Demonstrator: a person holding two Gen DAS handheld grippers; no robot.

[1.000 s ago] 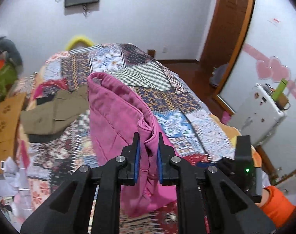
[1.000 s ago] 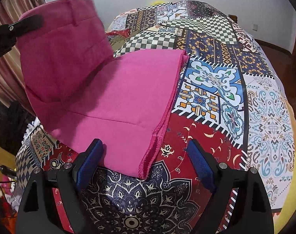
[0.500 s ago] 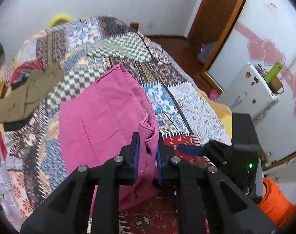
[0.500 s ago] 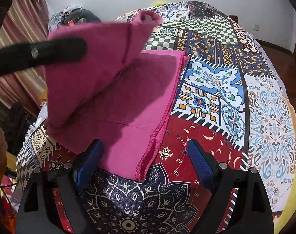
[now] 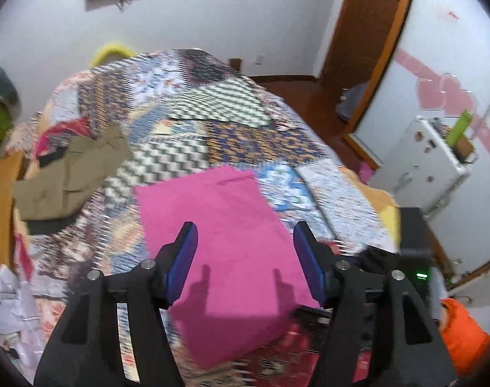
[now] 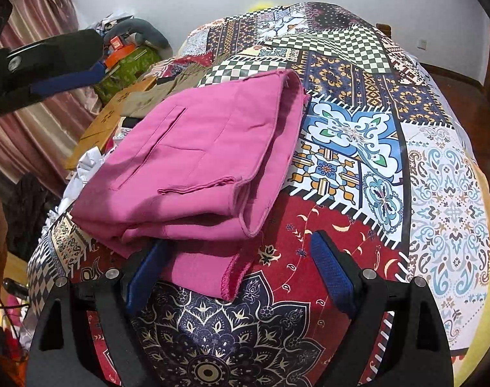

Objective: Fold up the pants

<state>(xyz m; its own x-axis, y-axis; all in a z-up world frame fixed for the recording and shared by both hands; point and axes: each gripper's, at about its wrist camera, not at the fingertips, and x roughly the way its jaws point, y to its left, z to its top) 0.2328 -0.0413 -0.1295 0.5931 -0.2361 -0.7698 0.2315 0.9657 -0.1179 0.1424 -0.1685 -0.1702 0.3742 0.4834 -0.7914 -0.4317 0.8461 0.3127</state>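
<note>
Folded pink pants on quilt, apparently below left gripper (jaws spread)

Left-wrist view: bedspread motion-blurred.

Your pants are a solid magenta pink, with frayed hems of the same colour. The bedspread under them is patchwork: black-and-white checks far off, navy with orange motifs beside that, blue-and-white florals on your right, and dark red and navy medallions nearest you. Both grippers are black with blue pads. On your far left lies an olive-khaki garment.
</note>
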